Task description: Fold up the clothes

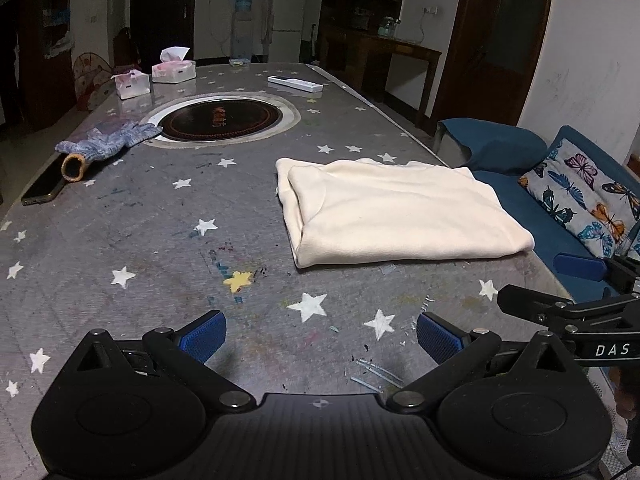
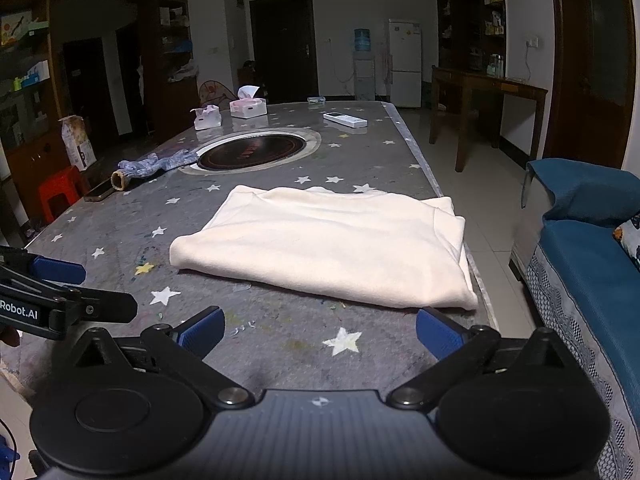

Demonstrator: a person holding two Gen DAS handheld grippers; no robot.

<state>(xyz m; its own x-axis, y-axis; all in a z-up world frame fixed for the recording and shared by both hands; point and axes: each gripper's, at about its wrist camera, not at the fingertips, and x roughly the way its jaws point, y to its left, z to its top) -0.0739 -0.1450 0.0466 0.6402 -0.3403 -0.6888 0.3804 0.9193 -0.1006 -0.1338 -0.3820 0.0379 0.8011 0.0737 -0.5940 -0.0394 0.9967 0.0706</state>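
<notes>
A: Cream garment (image 2: pixel 328 244) lies folded into a rectangle on the star-print table (image 1: pixel 160 240), by the edge nearest the blue sofa (image 1: pixel 532 208). Where are the grippers?

B: Both off it. Left gripper (image 1: pixel 321 334) jaws wide apart, nothing between them, over bare table short of the cloth. Right gripper (image 2: pixel 320 330) also spread and empty, its right finger close to the near corner of the fold, not touching as far as I can tell

A: Handling?

B: Looks soft, thickish knit, light, limp, stacked layers. Will sag and layers can slide if pinched at one point

A: Grip where?

B: Near edge, one gripper per corner, pinch all layers together. Thick left edge (image 1: pixel 294 216) looks bulkiest, so needs wide jaws

A: Clutter?

B: Glove (image 1: pixel 108 142), tissue boxes (image 1: pixel 174 70), remote (image 1: pixel 295 83), all well apart
</notes>
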